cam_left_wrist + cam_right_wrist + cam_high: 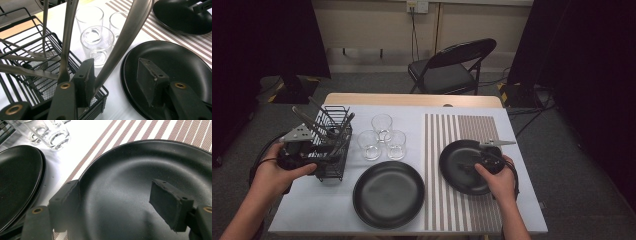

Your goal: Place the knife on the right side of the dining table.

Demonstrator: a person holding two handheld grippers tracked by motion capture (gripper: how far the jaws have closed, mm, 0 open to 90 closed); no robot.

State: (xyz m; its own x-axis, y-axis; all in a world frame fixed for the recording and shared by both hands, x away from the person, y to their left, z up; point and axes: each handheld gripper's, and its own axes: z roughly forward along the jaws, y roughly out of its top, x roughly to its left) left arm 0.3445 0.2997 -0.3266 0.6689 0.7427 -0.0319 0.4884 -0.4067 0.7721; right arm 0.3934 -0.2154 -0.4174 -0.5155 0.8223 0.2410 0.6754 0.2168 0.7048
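Two steel utensil handles rise steeply from the black wire caddy at the table's left edge; one is flanked, ungripped, by the left gripper, jaws apart. Over the black round plate on the striped mat, the right gripper is held with jaws apart, nothing clamped.

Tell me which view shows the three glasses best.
The high view: all three glasses show whole, clustered between the wire basket and the striped mat. The left gripper view shows them close up but partly hidden behind cutlery handles. The right gripper view catches just their bases at its top left corner.
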